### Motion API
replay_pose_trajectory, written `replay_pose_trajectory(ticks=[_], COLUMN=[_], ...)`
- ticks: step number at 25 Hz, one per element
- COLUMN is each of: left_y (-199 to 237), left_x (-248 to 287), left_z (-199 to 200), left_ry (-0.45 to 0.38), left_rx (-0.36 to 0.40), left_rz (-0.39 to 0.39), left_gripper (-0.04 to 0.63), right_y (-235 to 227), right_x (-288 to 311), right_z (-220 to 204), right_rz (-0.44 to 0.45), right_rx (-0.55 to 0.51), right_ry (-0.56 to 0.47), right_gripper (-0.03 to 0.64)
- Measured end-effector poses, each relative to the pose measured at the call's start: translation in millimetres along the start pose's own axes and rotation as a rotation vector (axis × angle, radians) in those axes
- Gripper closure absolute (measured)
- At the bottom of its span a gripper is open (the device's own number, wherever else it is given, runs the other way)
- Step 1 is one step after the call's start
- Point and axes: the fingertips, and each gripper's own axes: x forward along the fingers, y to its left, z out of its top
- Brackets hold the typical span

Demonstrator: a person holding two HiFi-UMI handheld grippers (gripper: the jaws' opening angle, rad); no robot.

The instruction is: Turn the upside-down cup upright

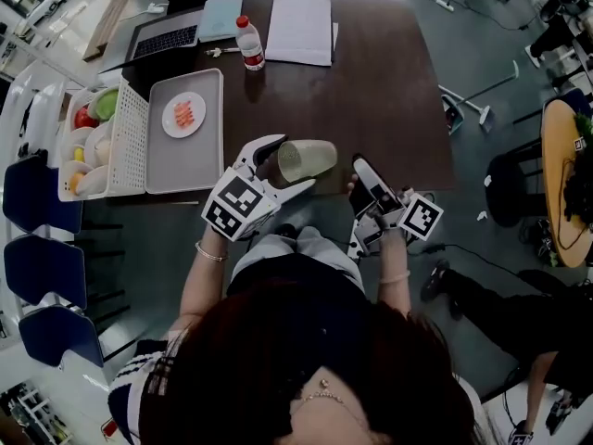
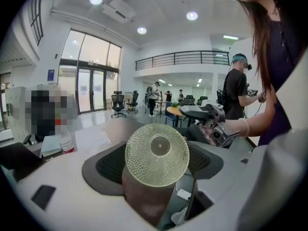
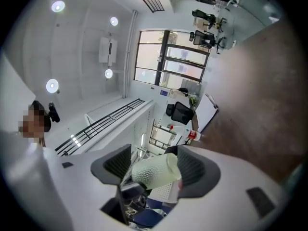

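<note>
Brown table (image 1: 389,91) | dimpled pale-green cup (image 1: 310,158) sideways — left gripper (image 1: 293,164) clamps it | right gripper (image 1: 360,176) parted, seemingly empty

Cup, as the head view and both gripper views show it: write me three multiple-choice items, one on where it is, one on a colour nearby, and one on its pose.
1. Where is the cup?
A. Standing on the table
B. Between the left gripper's jaws
C. Under the table

2. What colour is the water bottle's cap?
A. Blue
B. White
C. Red

3. How is the cup posed?
A. Held on its side
B. Upright
C. Mouth down

Answers:
1 B: the left gripper view shows the jaws closed on the cup from both sides, rather than the cup resting on the table.
2 C: the cap is red in the head view.
3 A: the head view shows the cup lying sideways, and its base faces the left gripper's camera.
</note>
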Motion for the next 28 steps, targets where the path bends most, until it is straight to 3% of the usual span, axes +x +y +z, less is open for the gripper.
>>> replay_pose_trajectory(ticks=[12,18,23,28], left_y=[5.7,1.0,4.5,3.5], left_x=[36.7,55.0,64.0,71.9], left_z=[-59.7,-91.9,-122.4,-141.5], left_ry=[0.338,0.46,0.607,0.687], left_rx=[0.206,0.256,0.38,0.447], left_rz=[-0.005,-0.062,-0.07,-0.122], left_gripper=[0.202,0.202,0.202,0.202], right_y=[-13.7,-16.0,-19.0,-22.9], right_x=[-11.6,-14.6,-21.9,-29.3], right_z=[-3.3,-6.2,-9.6,-11.6], right_rz=[-0.077,-0.106,-0.125,-0.142], right_rx=[-0.061,-0.086,-0.076,-0.059], right_ry=[-0.001,0.004,-0.012,-0.026], right_gripper=[0.302,0.316,0.322,0.327])
